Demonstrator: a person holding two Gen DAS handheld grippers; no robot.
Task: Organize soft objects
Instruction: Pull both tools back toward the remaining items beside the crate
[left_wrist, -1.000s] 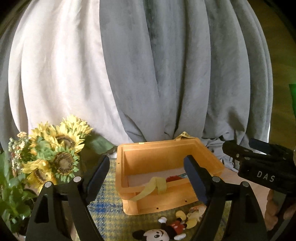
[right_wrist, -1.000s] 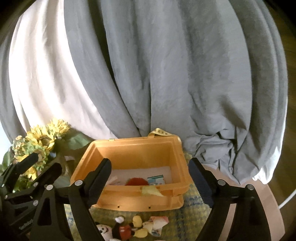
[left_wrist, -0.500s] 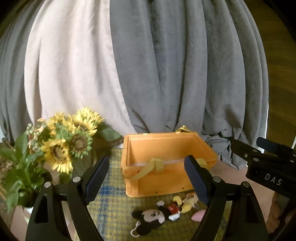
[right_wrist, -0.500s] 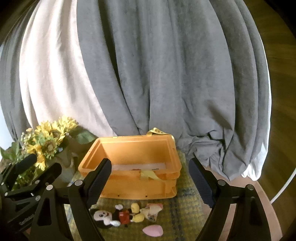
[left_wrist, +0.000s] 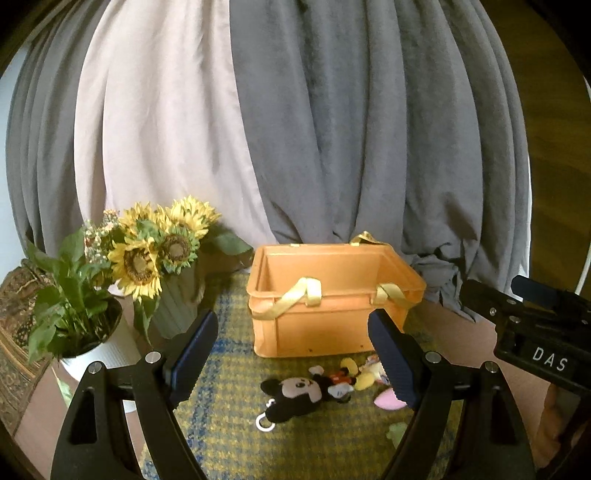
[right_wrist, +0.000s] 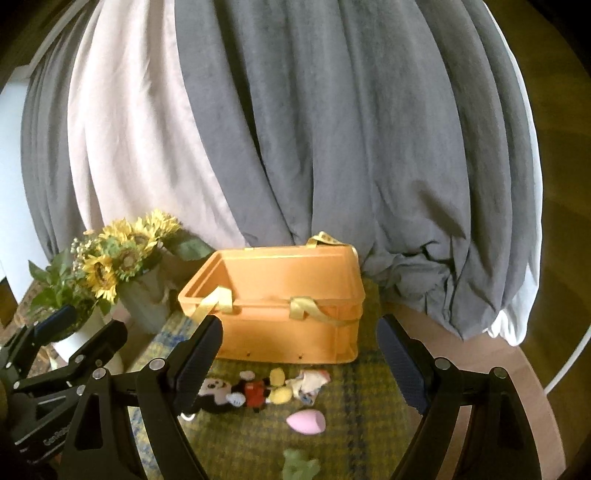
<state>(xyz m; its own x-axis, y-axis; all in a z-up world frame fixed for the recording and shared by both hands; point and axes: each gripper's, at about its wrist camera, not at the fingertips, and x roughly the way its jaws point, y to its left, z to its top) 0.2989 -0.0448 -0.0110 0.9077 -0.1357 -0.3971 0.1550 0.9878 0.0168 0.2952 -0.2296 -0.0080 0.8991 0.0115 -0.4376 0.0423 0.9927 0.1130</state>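
An orange bin (left_wrist: 332, 295) with yellow strap handles stands on a yellow-green plaid cloth (left_wrist: 229, 424); it also shows in the right wrist view (right_wrist: 280, 306). In front of it lie a Mickey Mouse plush (left_wrist: 299, 391) (right_wrist: 236, 393), a small pale plush (right_wrist: 310, 380), a pink egg-shaped sponge (right_wrist: 306, 421) (left_wrist: 388, 400) and a green soft toy (right_wrist: 299, 469). My left gripper (left_wrist: 295, 358) is open and empty above the plush. My right gripper (right_wrist: 299, 365) is open and empty, held back from the bin.
A sunflower bouquet in a grey vase (left_wrist: 159, 254) and a leafy plant in a white pot (left_wrist: 74, 302) stand left of the bin. Grey and white curtains (left_wrist: 295, 129) hang behind. The table's round edge (right_wrist: 535, 373) curves at the right.
Both grippers have pulled back and up from the bin, so the bin looks smaller and the toys in front of it have come into view. Both stay open.
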